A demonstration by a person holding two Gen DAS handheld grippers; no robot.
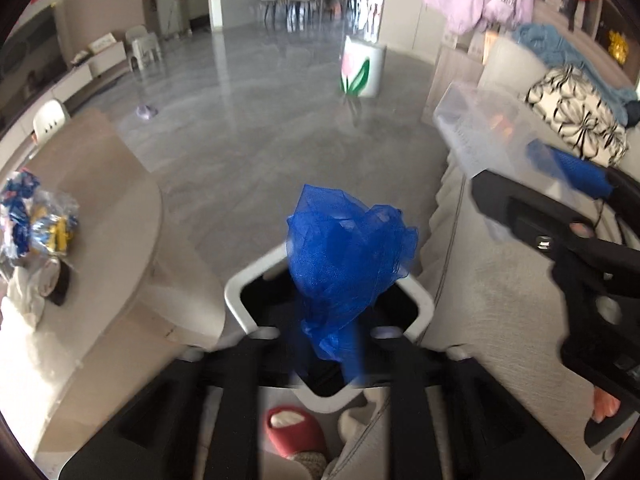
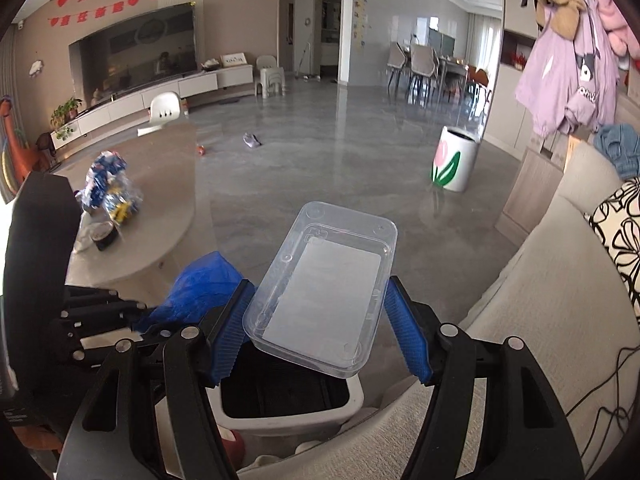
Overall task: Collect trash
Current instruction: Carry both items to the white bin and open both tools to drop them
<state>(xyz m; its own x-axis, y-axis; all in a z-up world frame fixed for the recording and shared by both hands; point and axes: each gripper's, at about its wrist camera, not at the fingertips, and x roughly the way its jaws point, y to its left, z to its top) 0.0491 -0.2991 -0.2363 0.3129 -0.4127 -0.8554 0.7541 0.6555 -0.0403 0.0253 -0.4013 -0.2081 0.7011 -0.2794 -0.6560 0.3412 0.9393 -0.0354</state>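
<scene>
1. Risk: the clear plastic tray [image 2: 324,292] is wider than the part of the white bin [image 2: 292,412] mouth beneath it; dropped tilted, it could catch the rim and fall beside the bin.
2. Right gripper [image 2: 320,328] has closed on the tray's sides above the bin; rigid, smooth, rectangular.
3. Left gripper [image 1: 332,344] pinches blue mesh [image 1: 348,256] over the bin; soft, crumpled, likely to snag; more wrappers [image 2: 110,188] lie on the table [image 2: 160,216] left of the bin.
</scene>
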